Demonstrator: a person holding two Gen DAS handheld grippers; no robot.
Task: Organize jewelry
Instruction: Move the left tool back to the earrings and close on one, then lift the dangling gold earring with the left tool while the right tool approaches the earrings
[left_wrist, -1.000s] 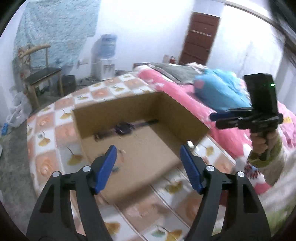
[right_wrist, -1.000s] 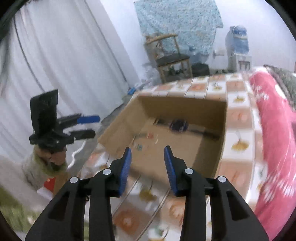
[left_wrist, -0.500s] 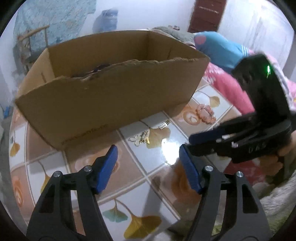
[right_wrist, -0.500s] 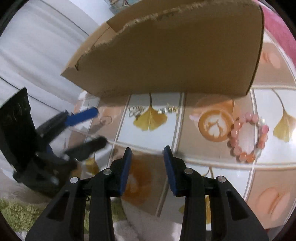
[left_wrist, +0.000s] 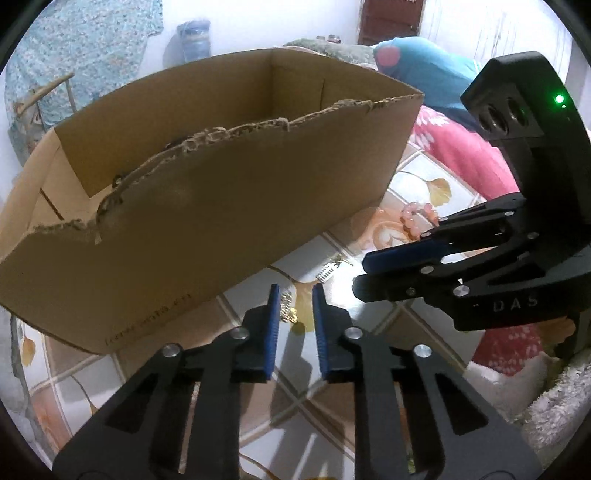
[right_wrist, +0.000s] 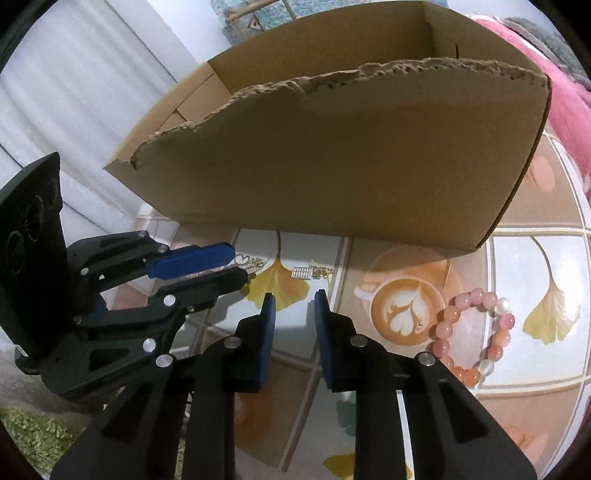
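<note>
A gold chain (left_wrist: 287, 311) lies on the patterned tabletop just in front of the open cardboard box (left_wrist: 207, 206). My left gripper (left_wrist: 293, 293) is low over it, jaws narrowed on either side of it, a gap still between them. The chain also shows in the right wrist view (right_wrist: 251, 263) beside the left gripper's tips (right_wrist: 236, 264). A second gold piece with a small tag (right_wrist: 312, 272) lies ahead of my right gripper (right_wrist: 293, 299), which is partly open and empty. A pink bead bracelet (right_wrist: 476, 332) lies to its right.
The box's torn front wall (right_wrist: 351, 155) stands close behind the jewelry. A red bedspread (left_wrist: 461, 147) and blue cushion (left_wrist: 424, 70) lie beyond the table on the right. A green rug (right_wrist: 33, 435) is below the table edge.
Both grippers dropped from above the box to the tabletop in front of it. My left gripper's jaws narrowed around the gold chain. The right gripper edged closer to the tagged piece.
</note>
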